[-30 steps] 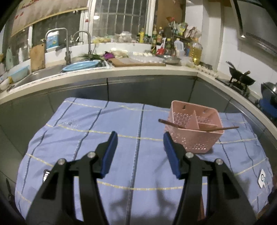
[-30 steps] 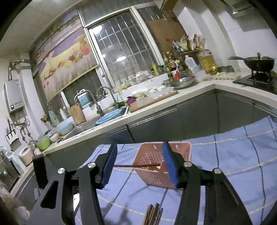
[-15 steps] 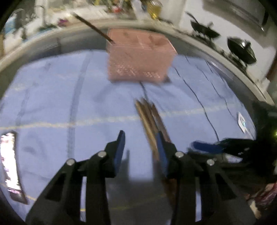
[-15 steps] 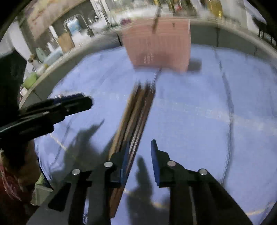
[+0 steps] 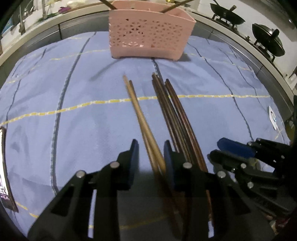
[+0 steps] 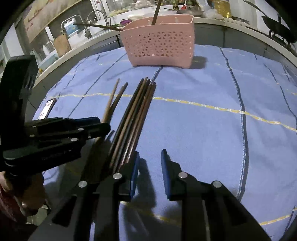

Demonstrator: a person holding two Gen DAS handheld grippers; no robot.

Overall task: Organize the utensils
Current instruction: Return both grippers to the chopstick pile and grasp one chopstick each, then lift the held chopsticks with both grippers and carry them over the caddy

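Observation:
A pink perforated basket [image 5: 150,35] [image 6: 161,46] stands at the far side of the blue cloth with two chopsticks leaning out of it. A light brown pair of chopsticks [image 5: 137,111] [image 6: 113,98] lies between the closing jaws of my left gripper [image 5: 150,153] [image 6: 104,125], close to the right pad, with a gap on the left. A bundle of dark chopsticks [image 5: 172,111] [image 6: 133,115] lies beside that pair. My right gripper [image 6: 150,157] [image 5: 216,149] is low over the cloth just right of the bundle, jaws narrowly apart with nothing between them.
A blue checked cloth [image 5: 55,92] covers the table. A phone [image 5: 3,166] [image 6: 47,108] lies at its left edge. Behind run a counter with a sink and taps [image 6: 96,16], and woks [image 5: 267,40] on a stove to the right. A hand [image 6: 22,194] holds the left gripper.
Both grippers have dropped and tilted down to the chopsticks on the cloth, and their jaws have narrowed. The light pair now lies between the left jaws, apart from the dark bundle.

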